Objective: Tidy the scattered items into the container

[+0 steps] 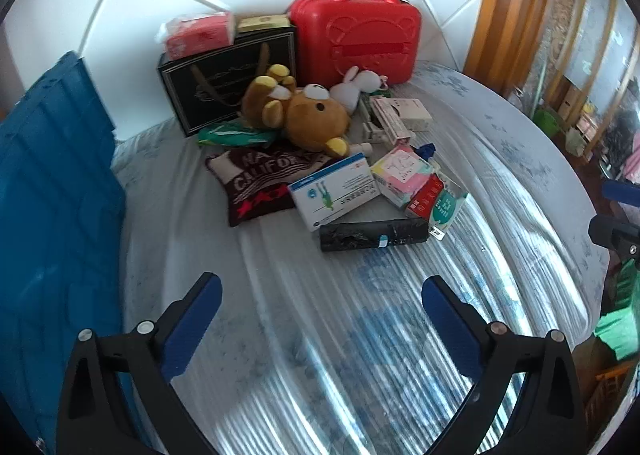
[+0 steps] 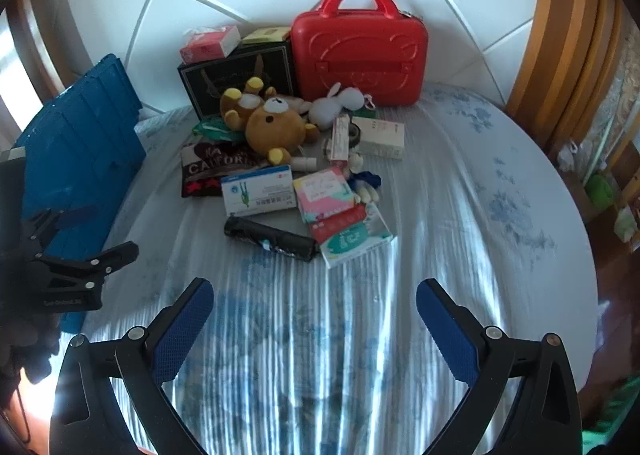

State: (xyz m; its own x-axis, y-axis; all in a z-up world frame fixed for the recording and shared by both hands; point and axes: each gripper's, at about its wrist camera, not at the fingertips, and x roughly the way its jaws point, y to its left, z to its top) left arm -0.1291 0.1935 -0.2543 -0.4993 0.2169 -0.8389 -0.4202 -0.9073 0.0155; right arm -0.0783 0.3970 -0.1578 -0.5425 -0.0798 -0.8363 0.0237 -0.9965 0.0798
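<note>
Scattered items lie in a heap on the bed: a brown bear plush (image 1: 304, 111) (image 2: 272, 123), a white bunny (image 1: 356, 87) (image 2: 340, 105), a dark "California" cloth (image 1: 256, 183) (image 2: 204, 171), a white-and-blue box (image 1: 334, 191) (image 2: 258, 191), a black folded umbrella (image 1: 374, 235) (image 2: 272, 237) and several tissue packs (image 1: 404, 175) (image 2: 324, 189). A blue crate (image 1: 52, 183) (image 2: 84, 151) stands at the left. My left gripper (image 1: 321, 281) and right gripper (image 2: 315, 286) both hover open over bare sheet, short of the umbrella, holding nothing.
A red hard case (image 1: 356, 39) (image 2: 360, 55) and a black gift bag (image 1: 224, 79) (image 2: 236, 75) lean on the white headboard, a red tissue box (image 1: 200, 33) on the bag. The striped sheet (image 1: 320, 355) spreads in front; the bed edge falls off at the right.
</note>
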